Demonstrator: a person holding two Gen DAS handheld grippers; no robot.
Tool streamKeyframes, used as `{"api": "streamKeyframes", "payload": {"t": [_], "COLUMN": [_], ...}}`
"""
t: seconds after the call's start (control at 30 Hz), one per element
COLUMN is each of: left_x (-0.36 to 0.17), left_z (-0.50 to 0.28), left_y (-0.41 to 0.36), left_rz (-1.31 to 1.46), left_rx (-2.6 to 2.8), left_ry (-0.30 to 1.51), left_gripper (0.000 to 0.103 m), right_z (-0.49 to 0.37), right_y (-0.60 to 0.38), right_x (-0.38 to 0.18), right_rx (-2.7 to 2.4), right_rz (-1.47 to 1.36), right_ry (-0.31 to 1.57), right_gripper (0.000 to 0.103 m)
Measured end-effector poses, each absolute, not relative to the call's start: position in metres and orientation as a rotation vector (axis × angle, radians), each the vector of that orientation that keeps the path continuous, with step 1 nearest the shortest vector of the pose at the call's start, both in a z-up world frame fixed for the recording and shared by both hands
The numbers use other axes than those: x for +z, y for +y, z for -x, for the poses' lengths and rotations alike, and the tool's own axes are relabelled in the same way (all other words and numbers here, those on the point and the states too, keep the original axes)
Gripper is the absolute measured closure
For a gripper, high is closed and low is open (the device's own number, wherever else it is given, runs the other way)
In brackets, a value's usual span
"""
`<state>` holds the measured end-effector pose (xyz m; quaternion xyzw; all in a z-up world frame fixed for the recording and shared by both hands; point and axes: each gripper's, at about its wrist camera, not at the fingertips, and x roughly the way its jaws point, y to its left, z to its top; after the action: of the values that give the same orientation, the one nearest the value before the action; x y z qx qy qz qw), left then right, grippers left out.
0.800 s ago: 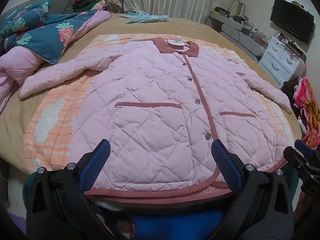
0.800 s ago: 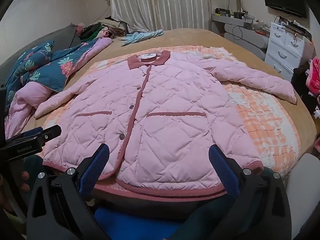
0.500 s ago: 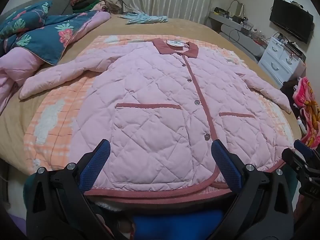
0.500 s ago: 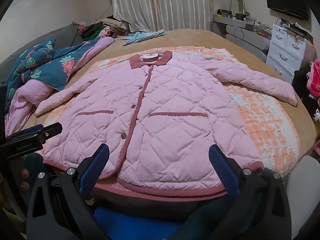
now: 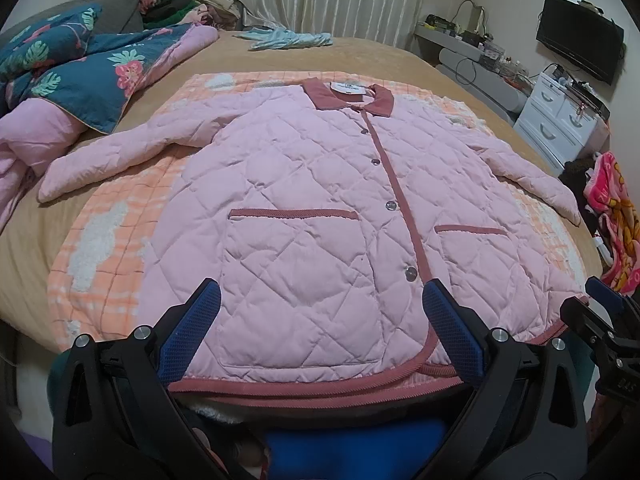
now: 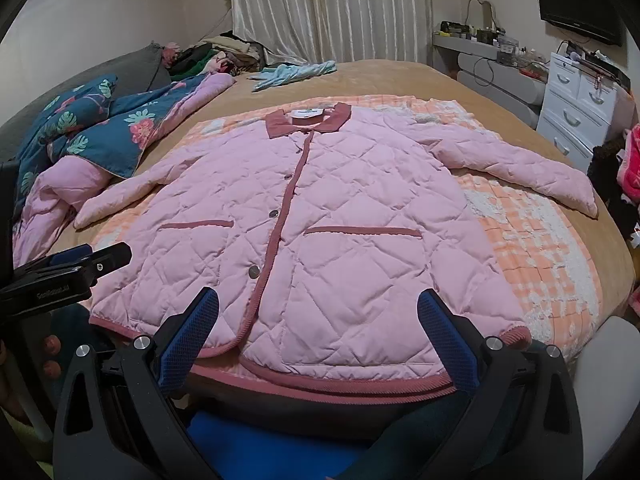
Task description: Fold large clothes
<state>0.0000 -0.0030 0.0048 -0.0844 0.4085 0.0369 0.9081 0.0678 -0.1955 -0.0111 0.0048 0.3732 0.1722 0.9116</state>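
Observation:
A pink quilted jacket [image 5: 320, 208] with dark pink collar and trim lies flat and buttoned, front up, on an orange checked blanket [image 5: 100, 248] on the bed, sleeves spread to both sides. It also shows in the right wrist view [image 6: 328, 220]. My left gripper [image 5: 320, 332] is open and empty, hovering just above the jacket's hem on its left half. My right gripper [image 6: 318, 332] is open and empty above the hem on the right half. Each gripper shows at the edge of the other's view.
A blue floral quilt [image 5: 80, 72] and pink bedding are piled at the bed's left. A light blue garment [image 5: 288, 38] lies at the far end. White drawers [image 5: 560, 120], a TV [image 5: 580, 52] and a cluttered shelf stand at the right.
Both grippers have drifted slightly; the jacket sits a little lower and closer in the right view. Nothing was taken hold of.

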Motion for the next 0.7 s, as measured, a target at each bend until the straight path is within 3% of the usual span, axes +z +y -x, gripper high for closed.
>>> {"api": "streamKeyframes", "payload": {"t": [0.7], "left_x": [0.0064], "left_z": [-0.0006], "left_y": [-0.0053], "left_rz": [0.171], "left_rx": [0.074], "left_ry": [0.840], "left_gripper": [0.008], "right_z": [-0.0680], "right_y": [-0.1915], "right_x": [-0.0105], "right_rx": [0.372], "right_rz": [0.000], "right_ry": [0.769], "right_gripper": [0.004]}}
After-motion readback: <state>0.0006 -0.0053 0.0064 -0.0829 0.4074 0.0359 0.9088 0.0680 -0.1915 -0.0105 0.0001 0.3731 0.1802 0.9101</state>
